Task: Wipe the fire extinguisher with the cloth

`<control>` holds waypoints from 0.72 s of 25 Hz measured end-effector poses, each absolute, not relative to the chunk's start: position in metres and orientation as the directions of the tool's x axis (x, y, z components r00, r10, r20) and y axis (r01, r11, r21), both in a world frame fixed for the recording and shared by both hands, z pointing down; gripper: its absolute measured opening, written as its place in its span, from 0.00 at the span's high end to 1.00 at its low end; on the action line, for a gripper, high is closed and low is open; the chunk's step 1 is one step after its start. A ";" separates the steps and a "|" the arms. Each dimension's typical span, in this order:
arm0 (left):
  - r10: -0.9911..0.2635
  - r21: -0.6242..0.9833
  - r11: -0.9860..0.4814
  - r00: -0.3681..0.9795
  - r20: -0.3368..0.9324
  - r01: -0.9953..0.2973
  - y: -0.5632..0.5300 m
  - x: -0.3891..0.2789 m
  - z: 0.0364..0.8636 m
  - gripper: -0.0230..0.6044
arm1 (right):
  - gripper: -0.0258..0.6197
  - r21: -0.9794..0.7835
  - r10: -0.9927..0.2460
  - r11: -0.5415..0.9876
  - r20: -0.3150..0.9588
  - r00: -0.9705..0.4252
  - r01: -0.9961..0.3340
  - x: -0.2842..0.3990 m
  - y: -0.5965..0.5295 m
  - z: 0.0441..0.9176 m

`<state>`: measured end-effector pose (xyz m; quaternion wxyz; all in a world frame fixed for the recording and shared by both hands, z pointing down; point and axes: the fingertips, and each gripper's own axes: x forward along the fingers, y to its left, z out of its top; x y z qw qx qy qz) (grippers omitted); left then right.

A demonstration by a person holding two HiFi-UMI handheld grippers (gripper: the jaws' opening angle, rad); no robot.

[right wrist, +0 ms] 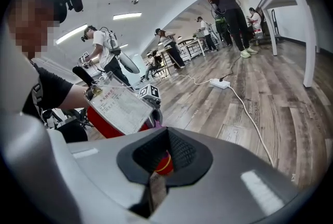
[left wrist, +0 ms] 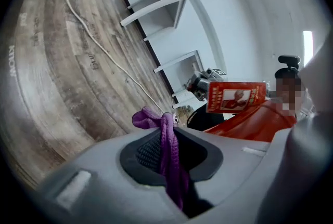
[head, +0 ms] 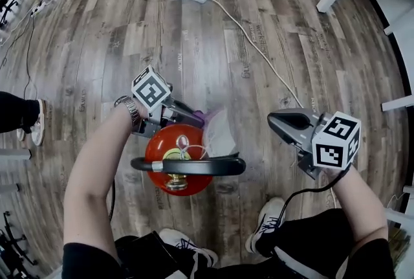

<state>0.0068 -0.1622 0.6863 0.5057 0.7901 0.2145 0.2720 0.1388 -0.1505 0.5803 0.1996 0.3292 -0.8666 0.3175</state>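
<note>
The left tongs (head: 193,118) are clenched on a purple cloth (left wrist: 167,155), which runs up between the pads and bunches just past the tips. The red fire extinguisher (head: 178,148) stands upright on the wooden floor right beside these jaws, on their near side in the head view. The right tongs (right wrist: 164,161) are clamped shut, held apart from the extinguisher, which stands ahead of their tips

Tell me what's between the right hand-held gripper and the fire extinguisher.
Head view: a hanging tag off the fire extinguisher, then bare wood floor.
</note>
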 end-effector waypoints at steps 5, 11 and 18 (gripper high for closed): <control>0.570 0.919 -0.392 0.775 0.274 -0.036 -0.160 -0.002 0.768 0.89 | 0.95 -0.419 -0.439 0.545 0.595 -0.673 -0.726 0.154 -0.148 0.595; 0.455 0.892 -0.413 0.807 0.376 -0.184 -0.163 -0.008 0.853 0.89 | 0.95 -0.408 -0.408 0.513 0.659 -0.633 -0.755 0.174 -0.133 0.610; 0.394 0.928 -0.334 0.870 0.298 -0.166 -0.167 -0.010 0.851 0.89 | 0.95 -0.390 -0.440 0.490 0.662 -0.607 -0.780 0.181 -0.130 0.601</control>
